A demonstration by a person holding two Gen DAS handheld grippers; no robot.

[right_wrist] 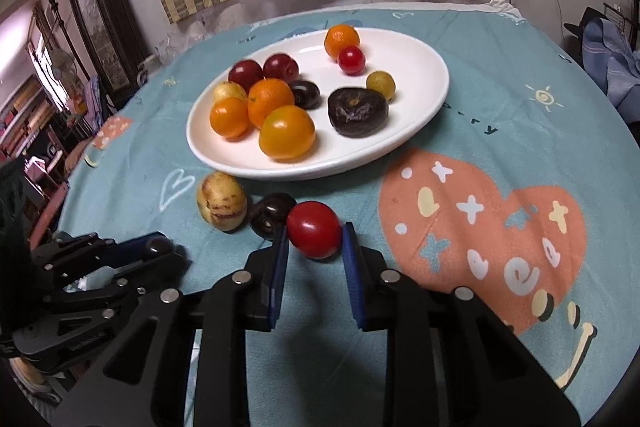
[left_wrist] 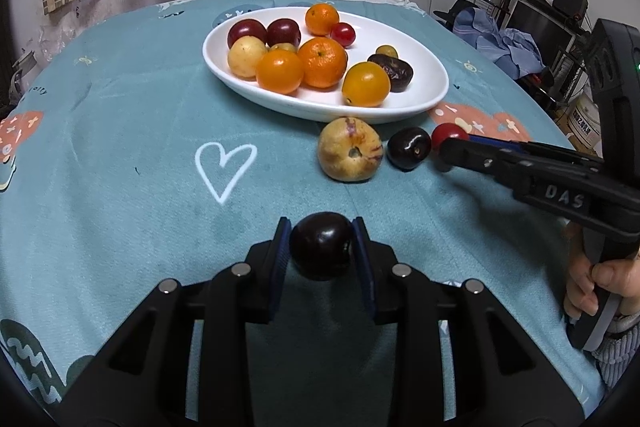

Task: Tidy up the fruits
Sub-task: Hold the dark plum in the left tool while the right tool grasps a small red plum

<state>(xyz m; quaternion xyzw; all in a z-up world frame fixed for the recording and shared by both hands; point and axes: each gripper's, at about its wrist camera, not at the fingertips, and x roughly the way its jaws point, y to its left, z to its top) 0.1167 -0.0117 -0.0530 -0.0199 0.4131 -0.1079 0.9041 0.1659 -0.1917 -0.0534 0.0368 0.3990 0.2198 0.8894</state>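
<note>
A white oval plate [left_wrist: 424,99] on the teal tablecloth holds several fruits: oranges, orange tomatoes, red plums, a dark date. My left gripper [left_wrist: 321,225] is shut on a dark plum [left_wrist: 321,247], near the table's front. My right gripper [right_wrist: 315,231] is shut on a red cherry tomato [right_wrist: 314,230], just in front of the plate [right_wrist: 400,143]. Beside that tomato lie a dark cherry [right_wrist: 270,215] and a yellow fruit with red streaks [right_wrist: 221,201] on the cloth. In the left wrist view the right gripper [left_wrist: 444,147] reaches in from the right, with the tomato [left_wrist: 448,133] at its tip.
The round table's cloth [left_wrist: 120,147] has a white heart outline and an orange heart print [right_wrist: 480,227]. A hand [left_wrist: 592,287] holds the right gripper's handle. Shelves and clutter stand beyond the table's edges; curtains hang behind.
</note>
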